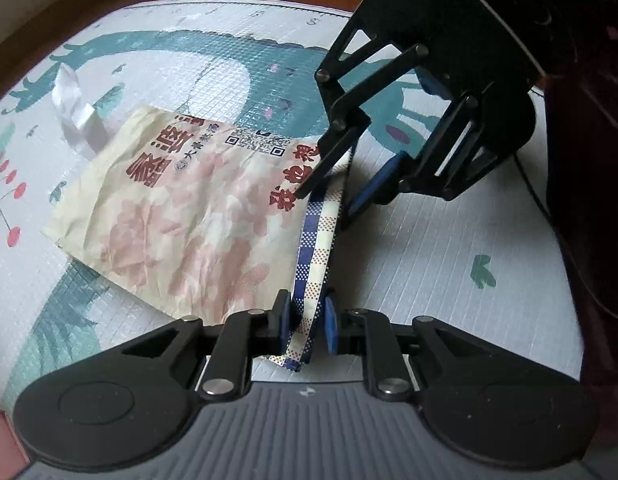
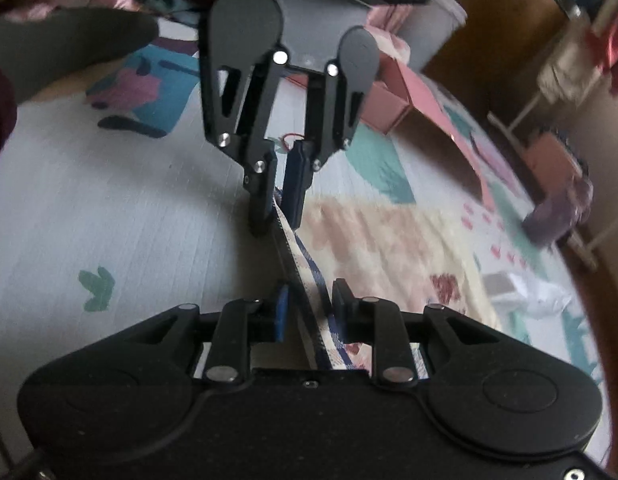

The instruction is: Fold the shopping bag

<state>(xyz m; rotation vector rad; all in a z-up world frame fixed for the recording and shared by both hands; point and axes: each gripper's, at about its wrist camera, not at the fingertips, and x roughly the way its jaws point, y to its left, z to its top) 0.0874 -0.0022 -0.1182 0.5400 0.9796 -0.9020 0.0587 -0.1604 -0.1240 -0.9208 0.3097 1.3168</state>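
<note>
The shopping bag [image 1: 181, 216] is seen as crumpled, matt paper; its checked edge strip [image 1: 315, 240] looks smooth, and the mat [image 1: 429, 264] is finely grid-embossed.

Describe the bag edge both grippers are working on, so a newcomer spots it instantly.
On the patterned foam play mat lies a crumpled cream shopping bag with pink flowers and red lettering. Along its right side runs a narrow blue-and-cream checked band, the only gingham-patterned part.

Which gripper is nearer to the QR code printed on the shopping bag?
Right. The right gripper straddles the checked edge beside the QR code; the left gripper grips that edge well away from it.
</note>
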